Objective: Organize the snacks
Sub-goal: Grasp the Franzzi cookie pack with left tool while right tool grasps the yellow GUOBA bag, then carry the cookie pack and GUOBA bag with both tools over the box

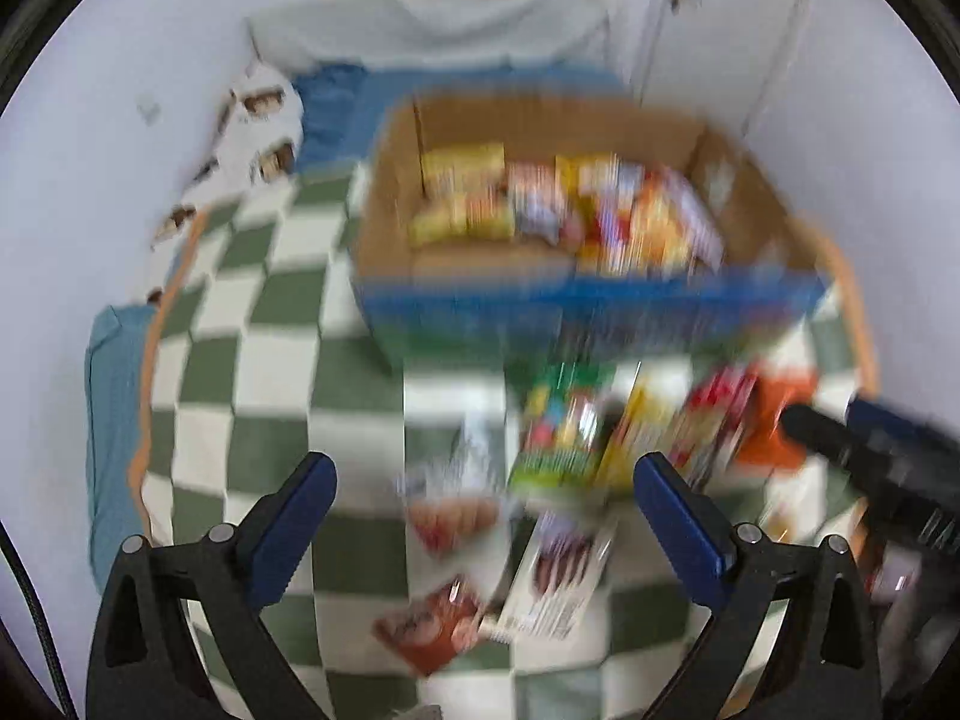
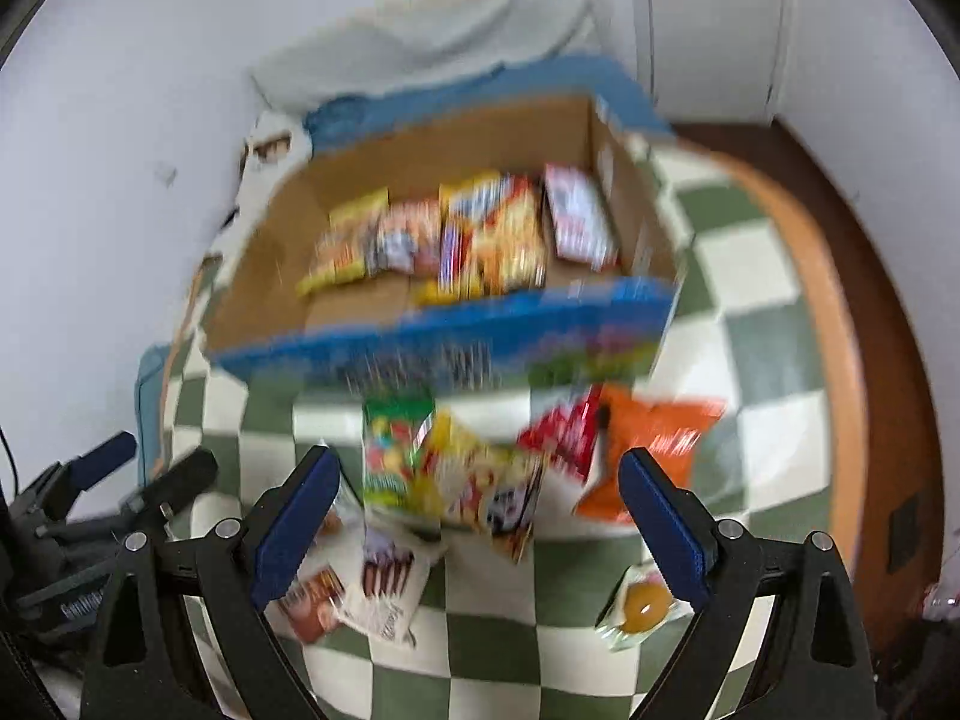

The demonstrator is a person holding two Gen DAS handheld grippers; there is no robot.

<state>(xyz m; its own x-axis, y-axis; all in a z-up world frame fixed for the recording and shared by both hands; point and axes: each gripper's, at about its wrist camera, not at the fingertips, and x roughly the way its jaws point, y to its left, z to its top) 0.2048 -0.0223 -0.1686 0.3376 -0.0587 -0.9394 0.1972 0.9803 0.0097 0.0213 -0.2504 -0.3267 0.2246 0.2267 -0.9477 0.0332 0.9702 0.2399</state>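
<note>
Checkered cloth (image 2: 750,324) covers the bed; loose snack packets (image 2: 474,480) lie just before the cardboard box (image 2: 420,144), which already contains several. Risk: both views are blurred, so a hasty descent could pinch two overlapping packets. Left tool (image 1: 483,504) and right tool (image 2: 474,498) stand wide apart, empty, touching nothing.

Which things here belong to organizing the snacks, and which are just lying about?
For the job: cardboard box, orange snack bag, green candy bag, brown snack packet.
Lying about: checkered cloth, blue pillow.
</note>
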